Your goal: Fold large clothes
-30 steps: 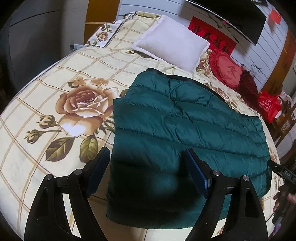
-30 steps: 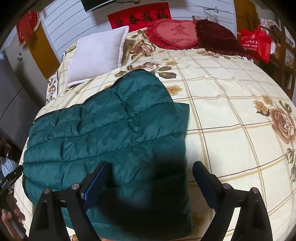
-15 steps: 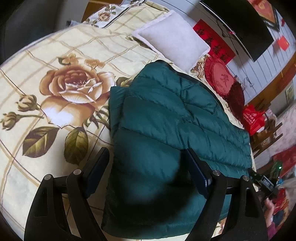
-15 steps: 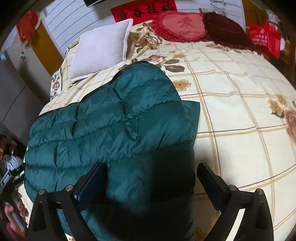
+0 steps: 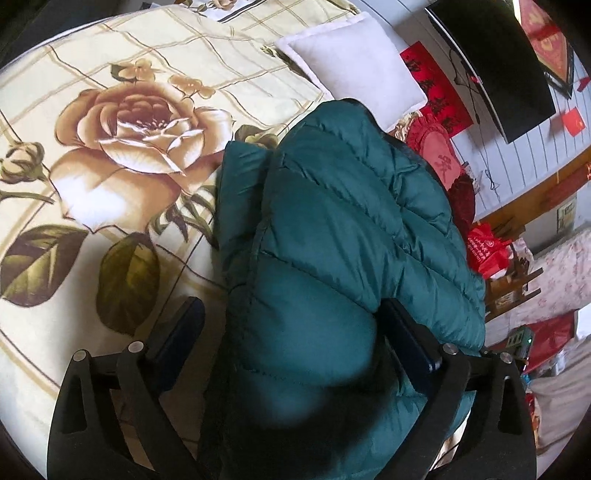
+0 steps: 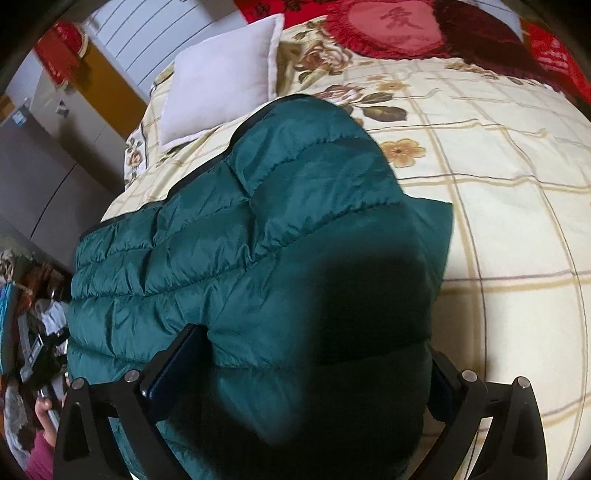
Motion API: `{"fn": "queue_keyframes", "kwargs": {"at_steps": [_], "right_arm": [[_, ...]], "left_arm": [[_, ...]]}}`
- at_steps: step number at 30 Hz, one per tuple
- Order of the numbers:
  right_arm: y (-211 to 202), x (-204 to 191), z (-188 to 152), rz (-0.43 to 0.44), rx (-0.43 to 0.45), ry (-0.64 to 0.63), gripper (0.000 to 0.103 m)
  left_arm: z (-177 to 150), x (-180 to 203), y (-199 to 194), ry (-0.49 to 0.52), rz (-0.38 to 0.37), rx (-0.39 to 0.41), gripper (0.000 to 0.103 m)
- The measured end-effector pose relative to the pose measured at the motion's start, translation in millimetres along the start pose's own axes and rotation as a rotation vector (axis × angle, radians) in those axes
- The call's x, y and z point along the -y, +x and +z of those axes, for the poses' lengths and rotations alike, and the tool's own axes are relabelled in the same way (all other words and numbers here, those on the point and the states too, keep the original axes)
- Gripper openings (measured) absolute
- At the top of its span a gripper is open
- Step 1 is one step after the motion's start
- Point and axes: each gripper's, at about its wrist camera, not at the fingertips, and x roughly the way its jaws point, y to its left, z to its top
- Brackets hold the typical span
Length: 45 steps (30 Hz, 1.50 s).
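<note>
A dark green quilted down jacket (image 5: 343, 236) lies folded on the floral bedspread (image 5: 110, 177); it also fills the middle of the right wrist view (image 6: 258, 236). My left gripper (image 5: 291, 339) is open, its jaws wide apart over the jacket's near left edge, with puffy fabric bulging between them. My right gripper (image 6: 314, 369) is open too, its jaws straddling the jacket's near right corner, which bulges up between them. A flat green flap (image 6: 436, 229) sticks out at the jacket's right side.
A white pillow (image 5: 354, 62) and a red heart cushion (image 6: 391, 26) lie at the head of the bed. A red bag (image 5: 487, 251) and cluttered furniture stand beyond the bed's far side. A person's hand (image 6: 44, 417) holding a device shows at lower left.
Both grippers have come down and forward onto the jacket's near edge. The fabric now bulges up between each pair of open jaws. The jacket itself has not shifted on the bed.
</note>
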Motion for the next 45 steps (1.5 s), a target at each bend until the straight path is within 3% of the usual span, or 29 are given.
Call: {"fn": "queue_keyframes", "kwargs": {"at_steps": [8, 15, 17, 22, 25, 28, 36, 45], "right_arm": [[10.4, 3.2, 8.2, 0.023, -0.026, -0.017, 0.103], [13.2, -0.9, 6.2, 0.008, 0.002, -0.013, 0.103], [8.5, -4.6, 2.0, 0.008, 0.015, -0.016, 0.097], [-11.9, -19.7, -7.9, -0.010, 0.051, -0.048, 0.062], [-26.0, -28.0, -15.1, -0.020, 0.077, -0.060, 0.047], [-43.2, -35.3, -23.9, -0.020, 0.106, -0.055, 0.039], [-90.9, -57.1, -49.7, 0.002, 0.136, -0.052, 0.033], [-129.5, -64.4, -91.1, 0.047, 0.129, -0.033, 0.032]], "left_arm": [[3.8, 10.5, 13.3, 0.032, -0.013, -0.017, 0.101], [3.8, 20.5, 20.7, 0.072, 0.003, -0.052, 0.101], [1.9, 23.8, 19.8, 0.096, 0.008, -0.049, 0.098], [-4.4, 36.0, 11.0, 0.166, 0.028, -0.017, 0.080], [-6.2, 43.8, 5.0, 0.199, 0.034, -0.012, 0.068], [-8.3, 48.9, -4.2, 0.223, 0.035, -0.007, 0.059], [-23.3, 55.6, -40.4, 0.257, 0.001, -0.009, 0.049], [-58.7, 53.4, -84.7, 0.266, -0.043, -0.041, 0.048]]}}
